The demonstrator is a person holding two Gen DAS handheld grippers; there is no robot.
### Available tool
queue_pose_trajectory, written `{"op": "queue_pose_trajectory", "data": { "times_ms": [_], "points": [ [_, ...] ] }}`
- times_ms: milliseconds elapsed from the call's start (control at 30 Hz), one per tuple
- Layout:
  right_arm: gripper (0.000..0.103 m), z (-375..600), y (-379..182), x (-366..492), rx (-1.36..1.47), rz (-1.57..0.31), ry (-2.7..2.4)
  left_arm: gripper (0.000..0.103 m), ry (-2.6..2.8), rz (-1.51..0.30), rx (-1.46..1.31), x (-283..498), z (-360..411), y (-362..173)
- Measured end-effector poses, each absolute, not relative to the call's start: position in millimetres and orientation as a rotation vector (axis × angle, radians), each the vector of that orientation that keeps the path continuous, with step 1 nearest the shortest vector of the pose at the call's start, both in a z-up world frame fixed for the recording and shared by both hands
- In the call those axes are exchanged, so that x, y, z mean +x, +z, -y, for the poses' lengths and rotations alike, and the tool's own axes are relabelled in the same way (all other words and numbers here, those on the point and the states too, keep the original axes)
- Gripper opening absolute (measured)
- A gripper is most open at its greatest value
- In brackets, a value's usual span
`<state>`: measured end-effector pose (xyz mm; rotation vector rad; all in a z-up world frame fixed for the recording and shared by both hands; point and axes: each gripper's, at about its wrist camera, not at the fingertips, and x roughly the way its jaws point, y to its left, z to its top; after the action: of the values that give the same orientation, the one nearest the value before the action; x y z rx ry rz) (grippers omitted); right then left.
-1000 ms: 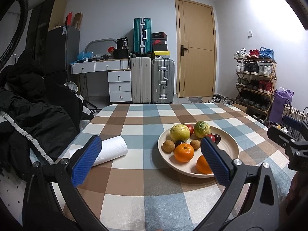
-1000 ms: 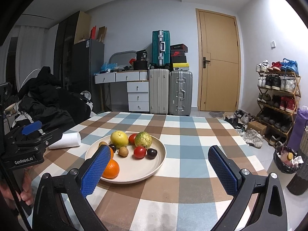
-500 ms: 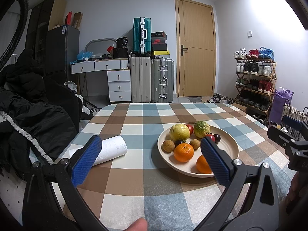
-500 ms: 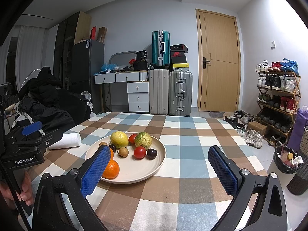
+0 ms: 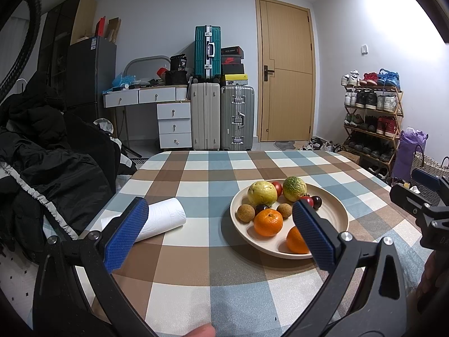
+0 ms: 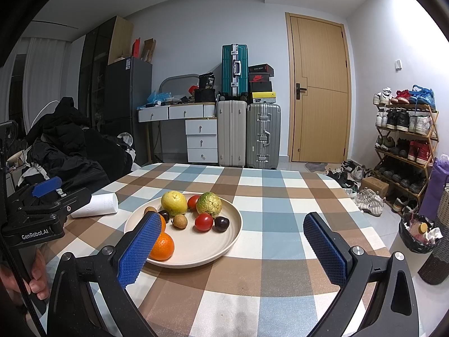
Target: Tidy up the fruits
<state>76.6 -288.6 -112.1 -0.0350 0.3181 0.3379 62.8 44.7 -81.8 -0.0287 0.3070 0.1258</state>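
even, cool indoor light fills both views, brightest in a blown-out patch on the white wall right of the tan wooden door (image 5: 284,68). a soft shadow lies left of the round beige plate (image 5: 335,212). fisheye bending curves the edges; black vignette fills the corners. focus is sharp.

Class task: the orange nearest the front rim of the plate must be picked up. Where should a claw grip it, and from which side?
Grip the front orange across its widest middle, coming from above and the near side. It is round and sits by the plate rim, with bare plate to its right, so the open right claw probably fits around it there.
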Motion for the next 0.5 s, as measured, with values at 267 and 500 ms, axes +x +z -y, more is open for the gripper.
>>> {"op": "queue_pose_trajectory", "data": {
  "times_ms": [267, 500],
  "points": [
    [0.103, 288.6, -111.6, 75.9, -0.035, -0.318, 0.338, 0.103, 0.126, -0.307, -0.029, 62.9, -44.7, -81.9],
    [0.103, 288.6, -112.1, 76.4, -0.035, -0.318, 0.338, 0.103, 0.126, -0.307, -0.029, 62.7, -44.8, -81.8]
  ]
}}
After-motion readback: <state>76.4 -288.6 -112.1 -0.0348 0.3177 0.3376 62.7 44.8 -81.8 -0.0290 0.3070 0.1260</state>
